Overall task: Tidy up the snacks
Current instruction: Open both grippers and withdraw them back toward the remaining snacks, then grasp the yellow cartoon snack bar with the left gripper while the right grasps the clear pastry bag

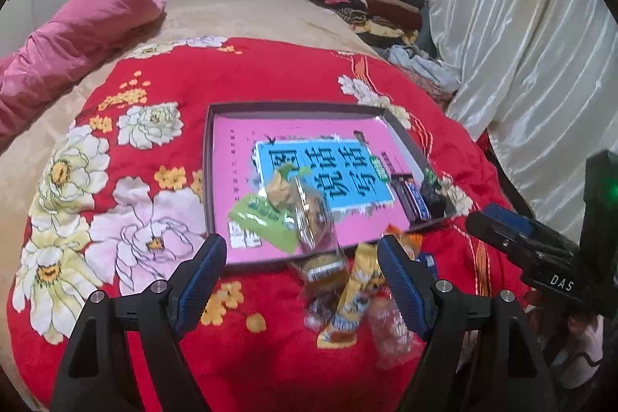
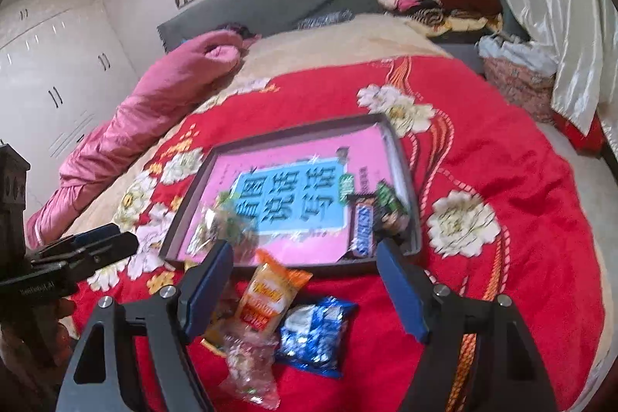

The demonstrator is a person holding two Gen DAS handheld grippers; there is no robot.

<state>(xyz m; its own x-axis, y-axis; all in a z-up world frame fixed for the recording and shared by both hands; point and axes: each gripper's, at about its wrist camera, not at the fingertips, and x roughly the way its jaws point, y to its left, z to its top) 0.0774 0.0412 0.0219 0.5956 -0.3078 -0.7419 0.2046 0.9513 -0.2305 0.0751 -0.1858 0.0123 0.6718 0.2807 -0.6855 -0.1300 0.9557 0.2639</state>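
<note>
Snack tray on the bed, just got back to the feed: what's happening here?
A person holds a gripper in each hand above a red floral blanket. Both the left gripper and the right gripper are open and hold nothing. The shallow tray already has a Snickers bar and a green packet in it. An orange packet, a blue packet and a clear wrapper lie on the blanket in front of the tray.
</note>
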